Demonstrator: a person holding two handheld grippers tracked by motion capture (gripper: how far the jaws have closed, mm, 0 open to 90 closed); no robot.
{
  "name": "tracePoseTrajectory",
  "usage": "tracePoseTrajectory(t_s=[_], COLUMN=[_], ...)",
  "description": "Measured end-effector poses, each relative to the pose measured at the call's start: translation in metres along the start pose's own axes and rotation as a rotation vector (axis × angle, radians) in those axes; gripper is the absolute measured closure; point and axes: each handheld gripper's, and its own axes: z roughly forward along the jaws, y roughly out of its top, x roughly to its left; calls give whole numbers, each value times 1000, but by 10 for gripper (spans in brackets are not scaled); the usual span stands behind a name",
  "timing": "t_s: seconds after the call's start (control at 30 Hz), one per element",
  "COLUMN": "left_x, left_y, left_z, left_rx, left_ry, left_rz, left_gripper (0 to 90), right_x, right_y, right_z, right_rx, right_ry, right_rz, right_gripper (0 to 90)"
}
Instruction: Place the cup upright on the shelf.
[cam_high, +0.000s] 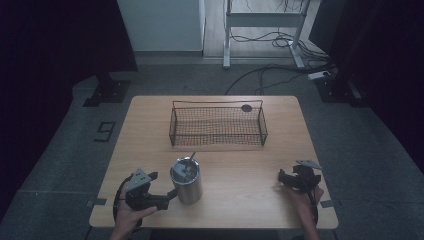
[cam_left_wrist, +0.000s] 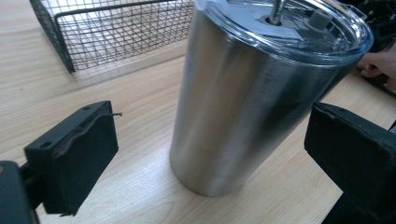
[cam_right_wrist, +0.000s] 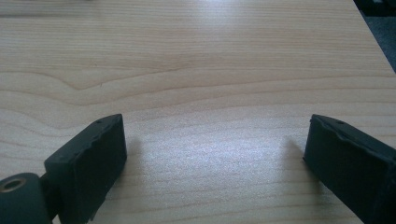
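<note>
A dim room surrounds a pale wooden table (cam_high: 235, 165); dark curtains swallow both sides, and beyond the far edge cables lie tangled on the grey floor around a white desk frame (cam_high: 262, 20). On the floor left of the table a dark marking (cam_high: 105, 131) looks like a 9. A wire basket (cam_high: 218, 125) stands near the table's far edge, with a small dark round thing (cam_high: 246, 108) by its far right corner, too small to identify. A steel cup (cam_high: 186, 180) stands upright toward the near left, with a clear lid and a straw; no brand or label is readable on it. The left gripper (cam_high: 167, 192) lies just beside the cup, jaws spread wide to either side of it, pads off the metal. The right gripper (cam_high: 283, 177) rests near the right edge, well apart from the cup, jaws spread over bare wood. The person's forearms are cut off at the bottom edge.
</note>
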Motion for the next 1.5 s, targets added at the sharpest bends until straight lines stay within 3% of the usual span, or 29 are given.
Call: tracePoseTrajectory(t_s=[0.23, 0.5, 0.9, 1.27, 1.5], left_x=[-9, -20, -27, -27, -28], left_y=[0, 4, 12, 17, 16], left_z=[10, 32, 50, 68, 72], left_rx=[7, 39, 65, 89, 68], left_ry=[-13, 8, 24, 49, 52], left_rz=[8, 17, 41, 32, 39], left_gripper=[0, 0, 0, 0, 2], right_x=[0, 0, 0, 0, 0], right_y=[0, 0, 0, 0, 0], right_z=[0, 0, 0, 0, 0], right_rx=[-1, -1, -2, -4, -4], right_ry=[0, 0, 4, 3, 3], right_rz=[-1, -1, -5, -5, -4], right_gripper=[57, 59, 62, 64, 66])
